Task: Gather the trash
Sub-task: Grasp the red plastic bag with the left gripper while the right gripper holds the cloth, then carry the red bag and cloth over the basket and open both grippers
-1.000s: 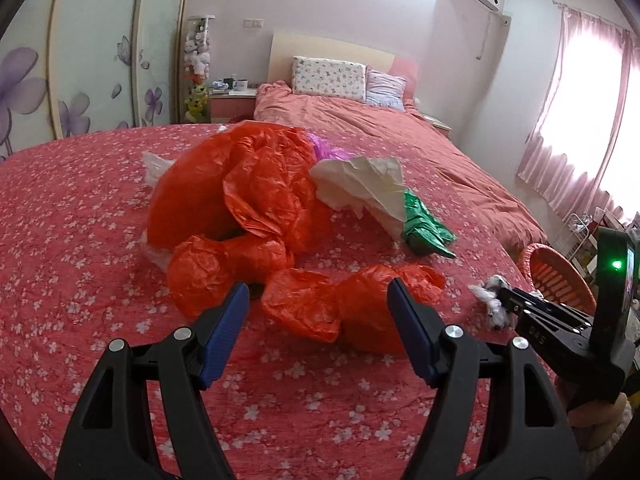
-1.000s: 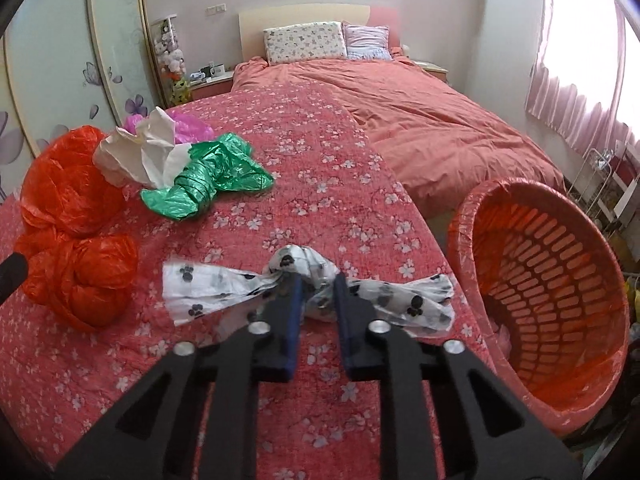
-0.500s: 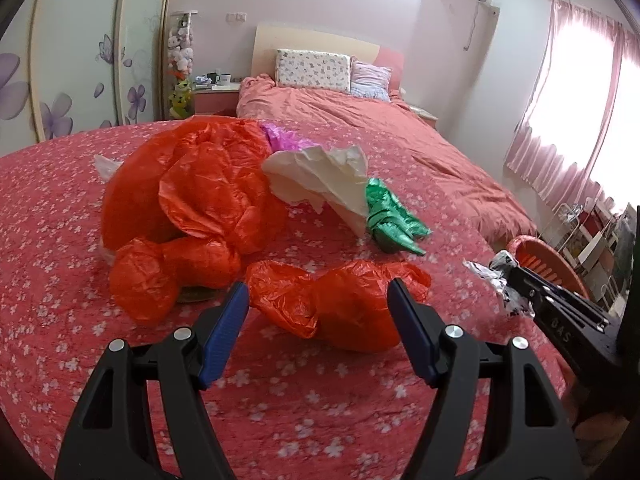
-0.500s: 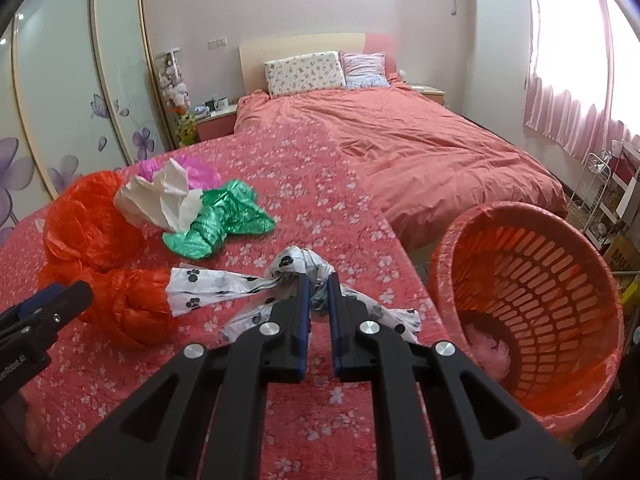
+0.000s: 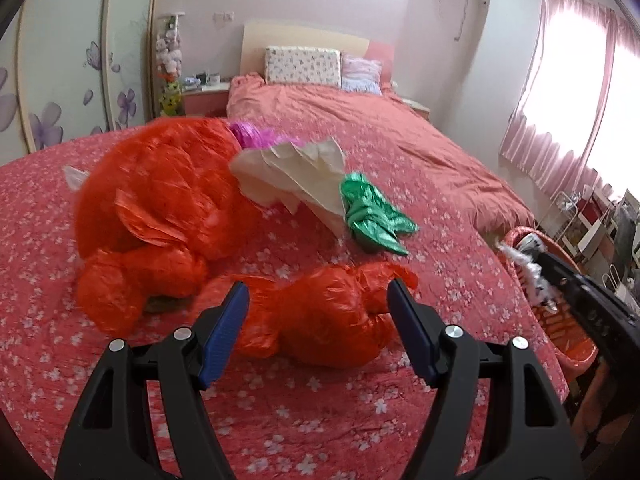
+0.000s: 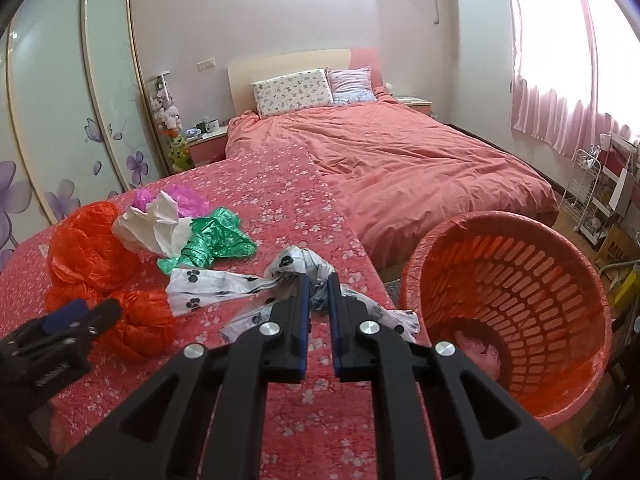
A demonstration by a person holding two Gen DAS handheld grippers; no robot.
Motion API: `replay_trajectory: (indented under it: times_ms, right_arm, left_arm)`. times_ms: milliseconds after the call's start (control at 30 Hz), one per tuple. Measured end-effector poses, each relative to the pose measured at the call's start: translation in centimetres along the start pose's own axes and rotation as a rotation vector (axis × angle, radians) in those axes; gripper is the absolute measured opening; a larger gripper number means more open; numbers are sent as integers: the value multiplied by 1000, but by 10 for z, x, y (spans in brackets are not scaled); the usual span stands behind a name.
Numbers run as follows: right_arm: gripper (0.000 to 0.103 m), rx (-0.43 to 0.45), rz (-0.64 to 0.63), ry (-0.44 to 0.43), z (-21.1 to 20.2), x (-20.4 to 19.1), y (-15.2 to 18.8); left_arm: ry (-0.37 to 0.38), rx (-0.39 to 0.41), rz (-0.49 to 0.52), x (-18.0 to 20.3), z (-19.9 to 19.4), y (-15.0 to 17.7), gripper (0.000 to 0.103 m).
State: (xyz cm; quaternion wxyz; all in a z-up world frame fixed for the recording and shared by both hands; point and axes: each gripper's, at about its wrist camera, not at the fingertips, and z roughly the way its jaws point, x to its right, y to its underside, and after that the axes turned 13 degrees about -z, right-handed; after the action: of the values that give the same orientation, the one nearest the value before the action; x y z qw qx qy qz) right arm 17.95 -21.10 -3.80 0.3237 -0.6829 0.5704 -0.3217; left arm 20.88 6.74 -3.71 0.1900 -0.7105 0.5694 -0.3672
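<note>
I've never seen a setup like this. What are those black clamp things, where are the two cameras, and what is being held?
No robot: a person holds a two-finger clamp in each hand, each carrying a fisheye camera looking along its fingers. The left view shows the left gripper open, aimed at a knotted orange bag on the flowered bedspread. The right view shows the right gripper shut on a white paw-print bag, beside the orange basket. More orange, cream, green and pink bags lie behind.
</note>
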Motion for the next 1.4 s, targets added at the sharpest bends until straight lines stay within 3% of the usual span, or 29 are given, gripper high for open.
replay_trajectory:
  times_ms: [133, 667, 767, 867, 1400]
  right_arm:
    - [10, -4, 0, 3, -1, 2, 3]
    - [10, -14, 18, -3, -4, 12, 11]
    - [10, -12, 21, -1, -7, 13, 12]
    - [10, -3, 23, 3, -12, 16, 11]
    - [10, 76, 81, 67, -48, 53, 10]
  left_arm:
    - [-43, -53, 19, 8, 20, 3, 70]
    - [-43, -138, 39, 14, 34, 10, 70]
    - [-29, -132, 53, 19, 32, 12, 59]
    - [-10, -122, 50, 22, 28, 12, 54]
    - [106, -28, 97, 72, -12, -2, 53]
